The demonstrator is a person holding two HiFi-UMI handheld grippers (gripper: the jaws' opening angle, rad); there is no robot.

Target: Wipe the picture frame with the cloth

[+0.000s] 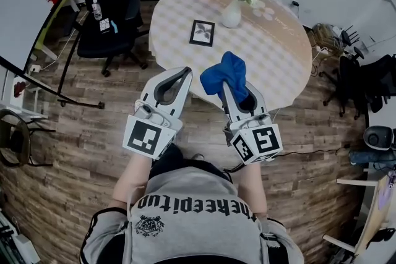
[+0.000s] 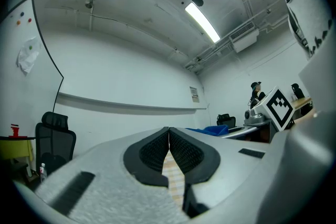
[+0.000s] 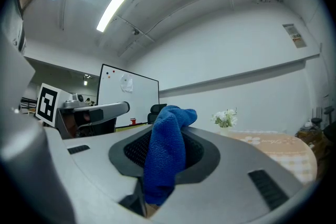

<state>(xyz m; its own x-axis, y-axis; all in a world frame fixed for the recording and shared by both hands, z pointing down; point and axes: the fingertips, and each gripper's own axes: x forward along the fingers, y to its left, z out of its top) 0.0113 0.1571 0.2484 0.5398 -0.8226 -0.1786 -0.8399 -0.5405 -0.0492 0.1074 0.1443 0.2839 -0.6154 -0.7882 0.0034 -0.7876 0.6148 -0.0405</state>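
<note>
Head view: with the picture frame point(image 1: 202, 33) lying ahead of the right tool point(image 1: 230, 88), which is clamped on the cloth point(image 1: 224, 73), press the cloth flat; the left tool point(image 1: 184, 73), jaws together and empty, could steady it.

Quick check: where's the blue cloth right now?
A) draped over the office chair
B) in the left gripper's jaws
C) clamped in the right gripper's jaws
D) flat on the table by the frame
C: the blue cloth is pinched between the jaws of the right gripper. The left gripper has its jaws together on nothing, and the picture frame lies uncovered on the table.
</note>
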